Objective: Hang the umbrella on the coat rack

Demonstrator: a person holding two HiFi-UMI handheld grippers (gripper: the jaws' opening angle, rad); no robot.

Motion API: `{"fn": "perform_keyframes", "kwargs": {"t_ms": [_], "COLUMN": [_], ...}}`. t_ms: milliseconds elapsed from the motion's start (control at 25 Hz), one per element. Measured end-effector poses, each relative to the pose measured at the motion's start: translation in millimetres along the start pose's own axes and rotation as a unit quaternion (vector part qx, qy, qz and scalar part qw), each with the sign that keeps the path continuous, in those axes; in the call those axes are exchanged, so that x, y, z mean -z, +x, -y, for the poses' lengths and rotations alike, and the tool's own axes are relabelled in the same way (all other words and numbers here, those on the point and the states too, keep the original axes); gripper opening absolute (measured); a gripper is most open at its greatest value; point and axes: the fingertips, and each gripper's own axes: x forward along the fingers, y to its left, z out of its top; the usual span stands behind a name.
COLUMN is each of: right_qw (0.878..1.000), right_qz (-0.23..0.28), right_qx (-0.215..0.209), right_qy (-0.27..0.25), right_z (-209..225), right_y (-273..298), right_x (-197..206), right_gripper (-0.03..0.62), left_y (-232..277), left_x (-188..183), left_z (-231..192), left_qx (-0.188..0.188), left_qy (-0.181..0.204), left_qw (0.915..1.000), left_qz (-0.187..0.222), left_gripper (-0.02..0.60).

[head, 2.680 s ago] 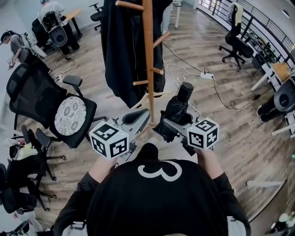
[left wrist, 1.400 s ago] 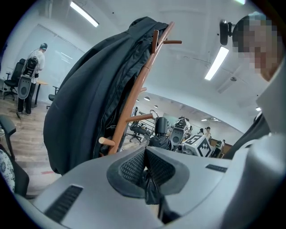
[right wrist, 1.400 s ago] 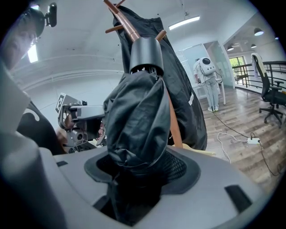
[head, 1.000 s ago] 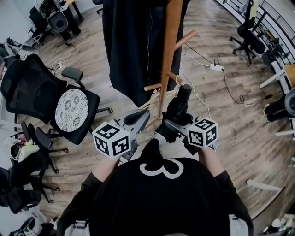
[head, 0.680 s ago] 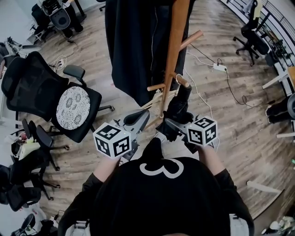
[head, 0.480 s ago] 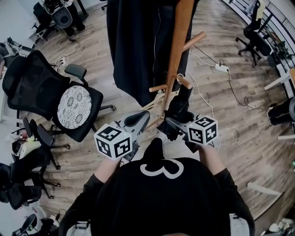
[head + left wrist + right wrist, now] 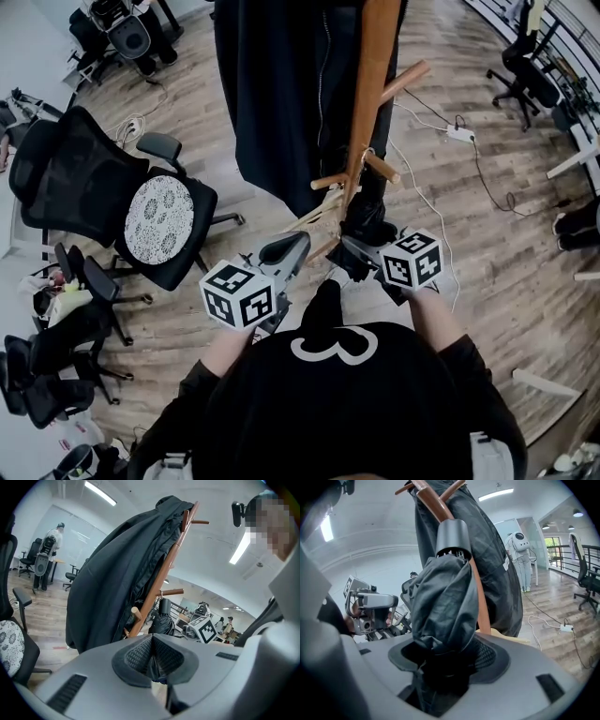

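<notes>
- Head view: the right claw (image 7: 361,249) is clamped on the folded black umbrella (image 7: 372,223). The umbrella stands at 1 o'clock from the person, close against the coat rack (image 7: 373,75), with its top just below a short peg (image 7: 382,168).
- The left claw (image 7: 289,251), at 11 o'clock, carries nothing.
- The step in hand looks like the hooking-on. Raise the umbrella's top past the peg's tip, then lower it until the peg takes the weight. Let go only then, and steer clear of the black coat (image 7: 277,94) at 12 o'clock.
- Left gripper view: the jaws are pressed together with nothing between them. The umbrella and rack lie ahead at 1 o'clock.
- Right gripper view: the jaws are closed round the bunched fabric low on the umbrella. Its grey handle (image 7: 452,538) points up at 12 o'clock, across the rack. No hanging loop can be made out.
- Compared with the earliest picture: the umbrella then stood clear of the rack at 2 o'clock, touching no peg. It has since closed in under one, and the rack looms nearer.
</notes>
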Motion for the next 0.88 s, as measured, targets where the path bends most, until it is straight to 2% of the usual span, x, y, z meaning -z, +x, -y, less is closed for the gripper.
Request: {"fn": "perform_keyframes", "kwargs": {"t_ms": [280,880], "right_qw": [1.0,0.998], "right_qz": [-0.003,0.005], "right_qx": [0.001,0.041], "right_qy": [-0.005,-0.057], "right_z": [3.0,27.2], "right_y": [12.4,32.4], "right_x": [-0.1,-3.1], "right_gripper": [0.275,0.275], "left_y": [-2.1,-1.0], "left_x": [7.5,16.3], "left_z": [-3.2,-5.9], "left_qx": [0.006,0.017], "left_qy": [-0.007,-0.019], "left_qw": [0.9999,0.9996], "left_qz": [-0.006,-0.009], "left_gripper": [0.015,0.015]}}
